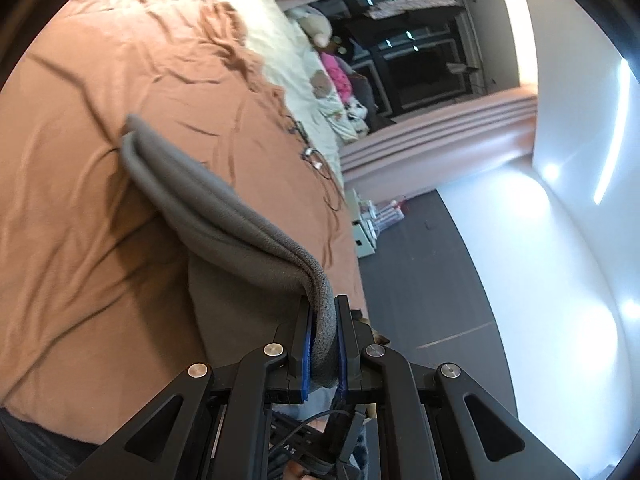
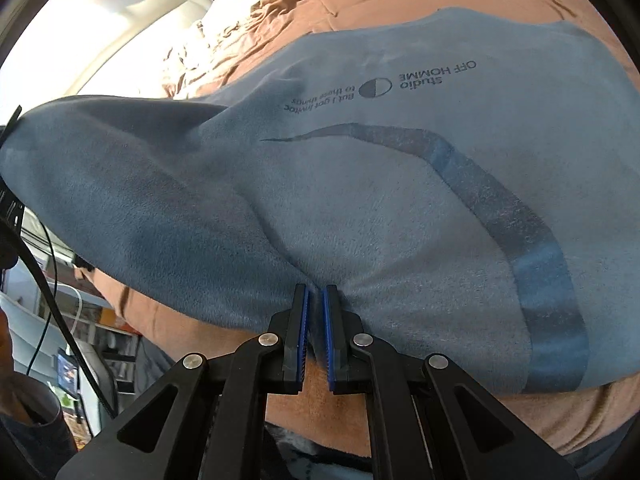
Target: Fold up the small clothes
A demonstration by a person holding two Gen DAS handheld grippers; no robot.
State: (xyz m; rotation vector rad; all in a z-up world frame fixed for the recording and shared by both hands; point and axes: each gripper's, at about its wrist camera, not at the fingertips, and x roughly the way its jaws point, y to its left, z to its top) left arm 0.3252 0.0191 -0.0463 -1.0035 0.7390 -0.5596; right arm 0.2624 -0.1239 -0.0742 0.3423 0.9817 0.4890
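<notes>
Grey-blue fleecy garment [image 2: 360, 208] with a darker curved band and small printed lettering is pinched at its near hem by the right gripper [image 2: 315, 308], whose blue-padded jaws are pressed together on a tuck of the cloth, only a thin slot showing between them. Ahead of that gripper the garment spreads flat over the rust-brown bedsheet [image 2: 400, 0], and off to its left one side rises off the bed in a loose, sagging fold. That raised side runs to the left gripper [image 1: 323, 320], which clamps a thick bunched edge of several layers between its pads; in the left wrist view the same cloth [image 1: 208, 200] looks plain grey and rolls away from the jaws in soft doubled ridges, hanging above the sheet. Beyond it, far from the gripper, lie a pale patterned quilt [image 1: 280, 52] and pink curtains [image 1: 440, 136]. The fabric looks light, limp and plush, so I judge it will drape and droop rather than keep a crease, and is unlikely to slip from the ribbed pads. Hems and corners seem the best places to hold, keeping the layers together so the fold lands square.
</notes>
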